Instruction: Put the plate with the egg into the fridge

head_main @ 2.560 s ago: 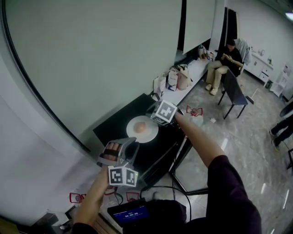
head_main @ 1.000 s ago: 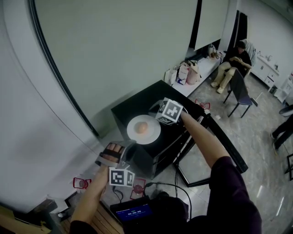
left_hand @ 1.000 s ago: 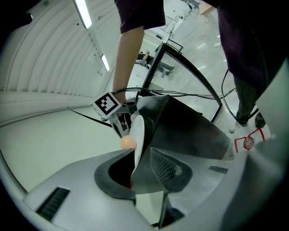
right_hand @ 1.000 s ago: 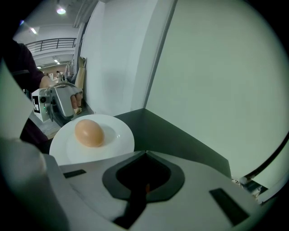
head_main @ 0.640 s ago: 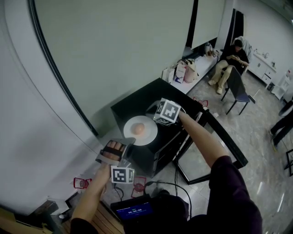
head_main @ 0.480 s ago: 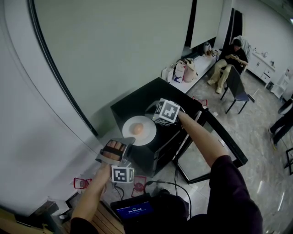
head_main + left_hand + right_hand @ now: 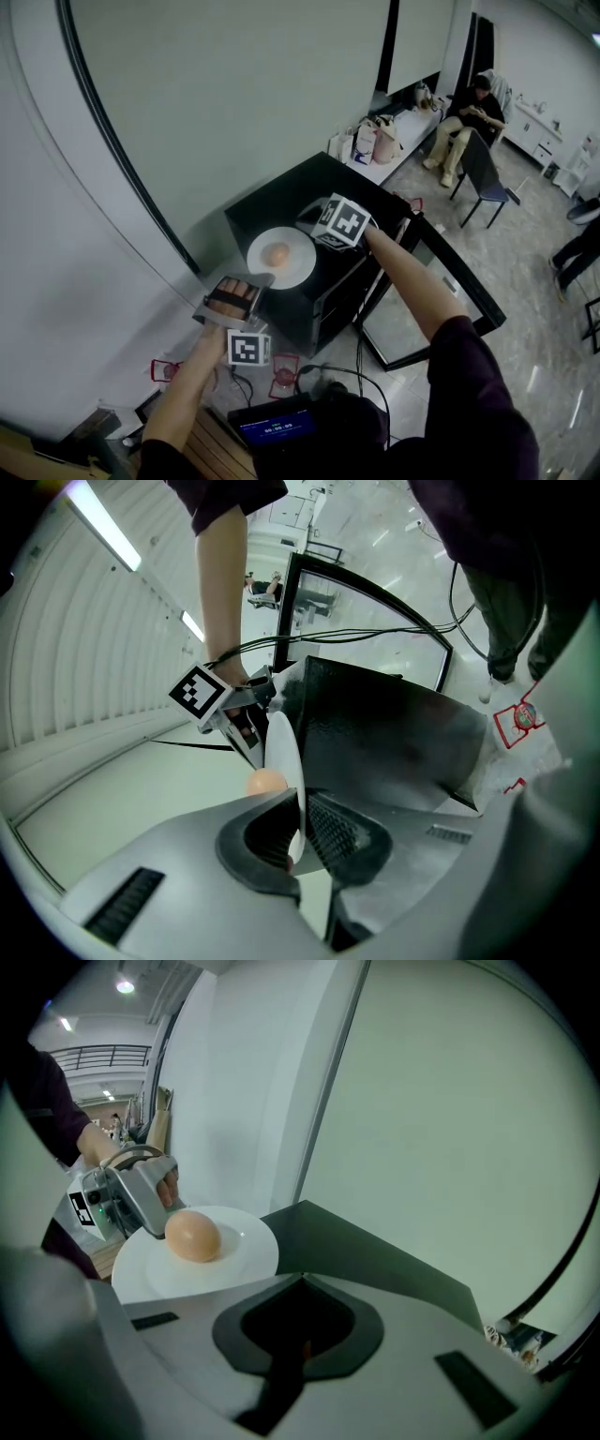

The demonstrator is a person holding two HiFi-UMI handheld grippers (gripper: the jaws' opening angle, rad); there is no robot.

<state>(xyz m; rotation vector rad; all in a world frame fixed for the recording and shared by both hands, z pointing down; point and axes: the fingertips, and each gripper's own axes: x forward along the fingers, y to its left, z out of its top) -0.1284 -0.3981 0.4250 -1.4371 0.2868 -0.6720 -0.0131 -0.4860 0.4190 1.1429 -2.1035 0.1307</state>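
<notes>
Both tools flank the round white plate [image 7: 281, 255] with the brown egg [image 7: 277, 254] atop the black fridge [image 7: 337, 183]. The left gripper [image 7: 300, 832] has just been closing onto its near rim, and the right gripper [image 7: 302, 1344] sits pinched together at the right. I'd lift level, slowly, so nothing rolls.

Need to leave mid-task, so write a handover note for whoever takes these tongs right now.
Left tongs: jaws have just been closing, now shut on the plate at its near rim.
Right tongs: shut on the opposite rim.
The egg lies on the plate, which is held over the top of the black fridge; I cannot tell whether it rests there.
The fridge door stands open.
Done: plate gripped from both sides.
Left: carry it level into the fridge.
</notes>
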